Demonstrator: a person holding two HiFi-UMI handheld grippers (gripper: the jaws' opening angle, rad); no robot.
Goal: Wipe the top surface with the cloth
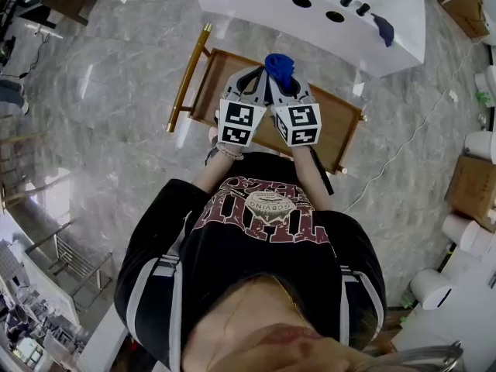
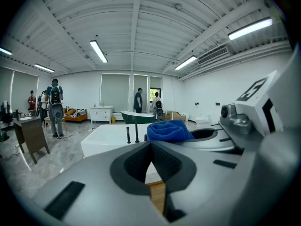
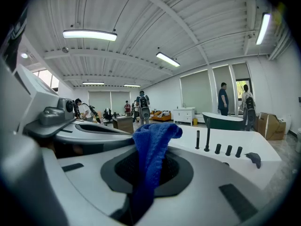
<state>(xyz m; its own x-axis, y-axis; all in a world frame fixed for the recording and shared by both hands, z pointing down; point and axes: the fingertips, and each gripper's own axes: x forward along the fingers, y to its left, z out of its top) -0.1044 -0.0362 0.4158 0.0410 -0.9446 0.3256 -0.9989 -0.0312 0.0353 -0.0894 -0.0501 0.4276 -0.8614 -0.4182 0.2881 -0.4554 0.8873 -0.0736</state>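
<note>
Two grey plastic grippers, left gripper [image 1: 254, 71] and right gripper [image 1: 282, 74], hover side by side over one rectangular wooden table [image 1: 341, 122] in the head view.

Left gripper view: its ribbed dark pads [image 2: 165, 162] are pressed together, with nothing between them.

Right gripper view: the jaws clamp one nubby blue cloth [image 3: 153, 145], its bunched top poking up. Five black fittings [image 3: 217, 149] stand on one glossy white tub [image 3: 235, 161].

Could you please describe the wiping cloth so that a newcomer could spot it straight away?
Find the wooden table in front of the white bathtub. The cloth is the bright blue one pinched upright in the right gripper, which is held over that table. The other rag, darker blue, lies loose on the bathtub's rim.
</note>
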